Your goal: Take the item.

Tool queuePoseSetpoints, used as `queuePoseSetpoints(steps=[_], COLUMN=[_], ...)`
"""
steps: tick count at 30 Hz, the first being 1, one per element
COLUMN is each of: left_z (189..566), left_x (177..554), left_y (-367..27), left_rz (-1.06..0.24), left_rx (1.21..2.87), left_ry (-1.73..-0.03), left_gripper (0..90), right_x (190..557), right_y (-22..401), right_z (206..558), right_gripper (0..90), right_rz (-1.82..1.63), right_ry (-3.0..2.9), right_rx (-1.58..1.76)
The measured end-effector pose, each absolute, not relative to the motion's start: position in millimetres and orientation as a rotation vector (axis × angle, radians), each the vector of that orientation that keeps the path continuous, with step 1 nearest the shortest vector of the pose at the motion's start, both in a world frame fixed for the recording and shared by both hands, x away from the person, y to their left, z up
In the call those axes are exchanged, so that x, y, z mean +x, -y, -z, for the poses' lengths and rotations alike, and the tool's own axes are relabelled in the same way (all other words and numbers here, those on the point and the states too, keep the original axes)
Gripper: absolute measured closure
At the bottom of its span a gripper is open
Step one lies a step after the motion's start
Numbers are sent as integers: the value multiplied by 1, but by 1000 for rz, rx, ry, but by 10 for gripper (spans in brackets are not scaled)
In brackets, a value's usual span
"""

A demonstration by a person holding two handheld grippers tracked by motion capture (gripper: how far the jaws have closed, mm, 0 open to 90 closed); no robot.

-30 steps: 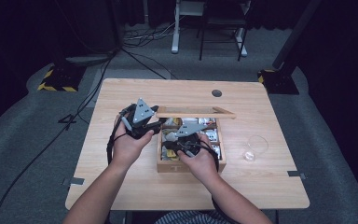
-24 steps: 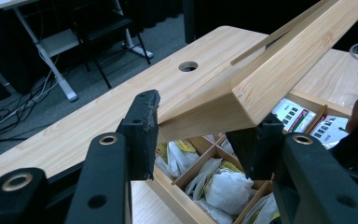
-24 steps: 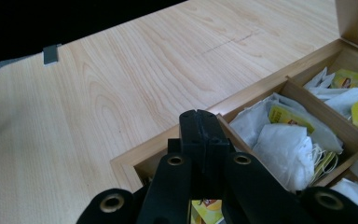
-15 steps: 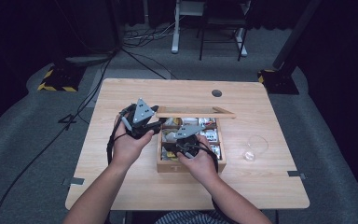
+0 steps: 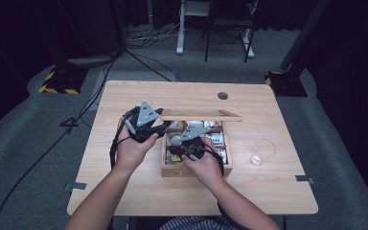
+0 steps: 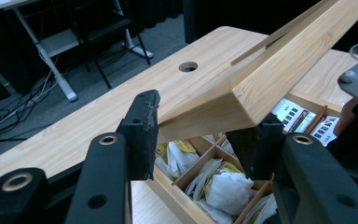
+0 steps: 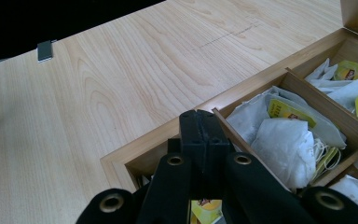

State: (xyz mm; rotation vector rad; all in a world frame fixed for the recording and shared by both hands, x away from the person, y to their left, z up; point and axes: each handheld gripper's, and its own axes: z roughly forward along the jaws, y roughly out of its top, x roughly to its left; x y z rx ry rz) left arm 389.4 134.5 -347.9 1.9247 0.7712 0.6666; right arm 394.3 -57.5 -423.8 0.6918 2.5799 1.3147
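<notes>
Left gripper jaws clamped, right gripper jaws pressed together.

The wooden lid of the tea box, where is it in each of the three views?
High view: the lid stands raised at the box's far edge, centre of the table.
Left gripper view: upper right, its corner between the left gripper jaws.
Right gripper view: top right corner.
Shared landmark: the tea bags in the compartments.

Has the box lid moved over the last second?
No. In the high view the lid, held up by the left tool, sits the same against the table's round hole.
</notes>
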Motion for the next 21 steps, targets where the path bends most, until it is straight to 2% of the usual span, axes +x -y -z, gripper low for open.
queuePoseSetpoints(steps=[3, 5, 10, 21], left_z=[348, 348, 348, 348], left_x=[389, 389, 389, 389], left_y=[-134, -134, -134, -134], left_rz=[-667, -667, -667, -666], left_rx=[1926, 1926, 1926, 1924], left_ry=[-771, -772, -771, -773], left_gripper=[544, 543, 544, 543], right_x=[394, 396, 399, 403], right_y=[56, 55, 53, 54], right_z=[425, 426, 430, 439], right_gripper=[895, 781, 617, 555], right_rz=[-1315, -1312, -1300, -1208], right_ry=[-2588, -2589, -2588, -2635], right_rx=[695, 700, 715, 729])
